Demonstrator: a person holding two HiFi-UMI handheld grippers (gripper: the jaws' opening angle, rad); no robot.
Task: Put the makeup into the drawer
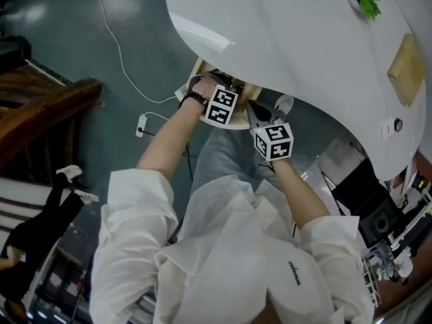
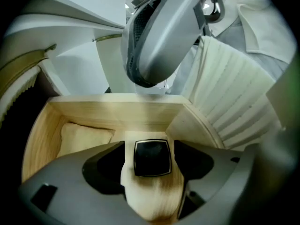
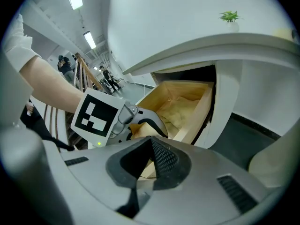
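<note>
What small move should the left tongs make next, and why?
Probably lift the left tongs straight out of the drawer: the black compact seems to lie inside it, with a gap on each side to the open jaws.

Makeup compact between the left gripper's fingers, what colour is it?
The makeup compact is black with a thin silvery rim; the left gripper view shows it best.

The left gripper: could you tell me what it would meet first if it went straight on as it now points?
Most likely the black compact, which sits between the open jaws of the left gripper, apparently lying on the floor of the drawer. Beyond it comes the far wall, though depth is unclear.
</note>
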